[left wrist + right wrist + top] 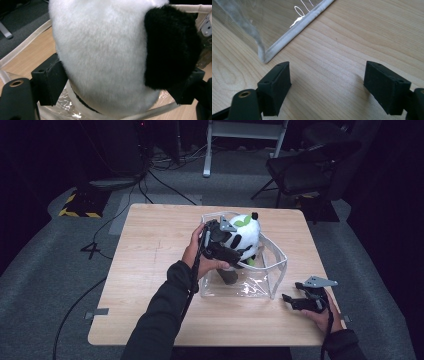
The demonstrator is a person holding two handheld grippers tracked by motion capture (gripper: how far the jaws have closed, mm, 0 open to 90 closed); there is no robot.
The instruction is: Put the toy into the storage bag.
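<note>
On grey carpet, light wooden table [150, 270], black chair [305, 170] behind, dark room

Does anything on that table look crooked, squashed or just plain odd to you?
Nothing is spilled or broken. The oddest thing is the clear bag: its white-edged mouth sags lopsided, and the plush panda sticks out above the rim. The left gripper has its jaws on either side of the toy. The right gripper rests open on the table, empty.

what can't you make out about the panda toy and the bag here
- Panda face: the left gripper view gives just fur, too close; in the high view the left gripper covers it.
- Whether the pads press the panda: fur hides contact.
- Bag contents: high view, blocked by the panda and glare.
- Bag top: right gripper view, cut off.
</note>
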